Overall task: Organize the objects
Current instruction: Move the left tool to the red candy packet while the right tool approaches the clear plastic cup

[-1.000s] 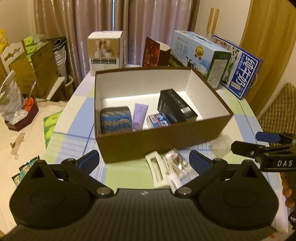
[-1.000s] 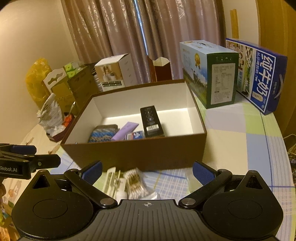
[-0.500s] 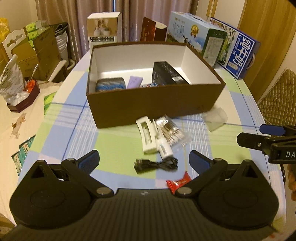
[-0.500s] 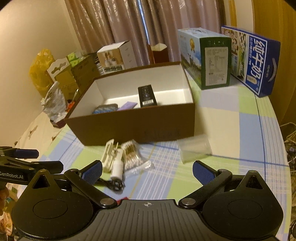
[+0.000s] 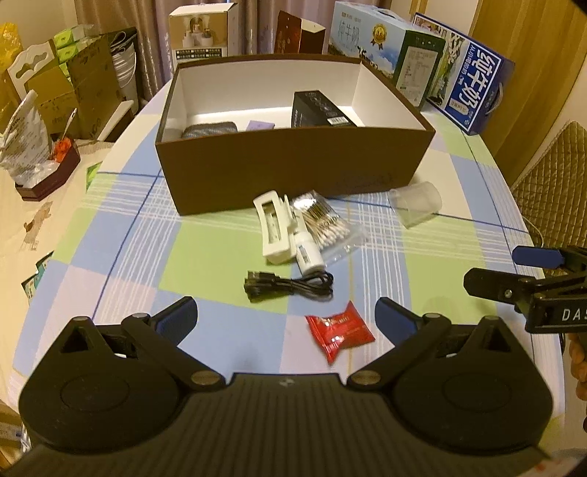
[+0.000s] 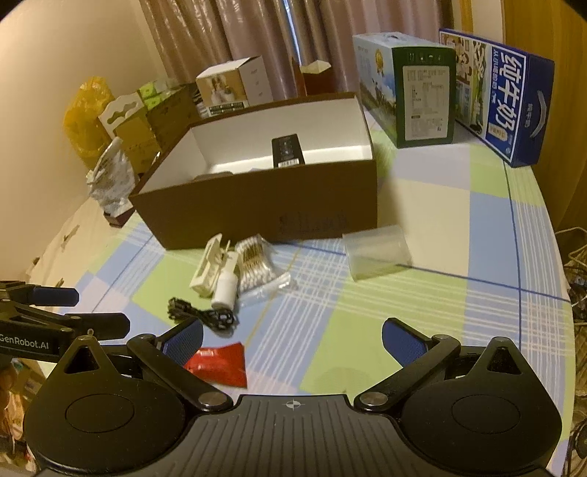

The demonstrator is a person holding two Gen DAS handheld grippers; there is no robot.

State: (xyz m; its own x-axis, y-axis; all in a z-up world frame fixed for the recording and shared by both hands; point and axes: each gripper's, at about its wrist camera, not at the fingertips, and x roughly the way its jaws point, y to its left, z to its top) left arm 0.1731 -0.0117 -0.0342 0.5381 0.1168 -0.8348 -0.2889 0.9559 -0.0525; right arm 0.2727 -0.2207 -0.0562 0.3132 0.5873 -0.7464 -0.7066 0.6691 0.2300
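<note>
Checked cloth in blue, green and lilac squares covers the table (image 5: 205, 257), with curtains behind it. At the far side stand 2 milk cartons: a light-blue one (image 5: 389, 47) and a dark-blue one (image 5: 473, 88). A white product box (image 5: 201, 33) stands behind the storage box.

Brown storage box (image 5: 293, 161), open at the top with a white interior, sits at mid-table. Inside it: 1 black carton (image 5: 319, 110) toward the right, 1 lilac tube (image 5: 261, 125) and 1 knitted pouch (image 5: 210, 129) toward the left, both mostly hidden by the front wall.

Loose items lie on the cloth in front of the box:
- White hair clip (image 5: 273, 227), just beside the box front.
- Small white bottle (image 5: 308, 255), touching the clip.
- Bag of cotton swabs (image 5: 323, 224), touching the bottle on its right.
- Black cable (image 5: 290, 286), coiled, nearer than the bottle.
- Red sachet (image 5: 339, 330), nearest of all, between the fingertips of the left hand-held gripper (image 5: 286, 317) as seen from the left wrist.
- Clear plastic cup (image 5: 414, 203), on its side, near the box's right front corner.

Left hand-held gripper: fingers spread wide, holding nothing. Right hand-held gripper (image 6: 291, 339): fingers spread wide, holding nothing, above the cloth to the right of the sachet.
</note>
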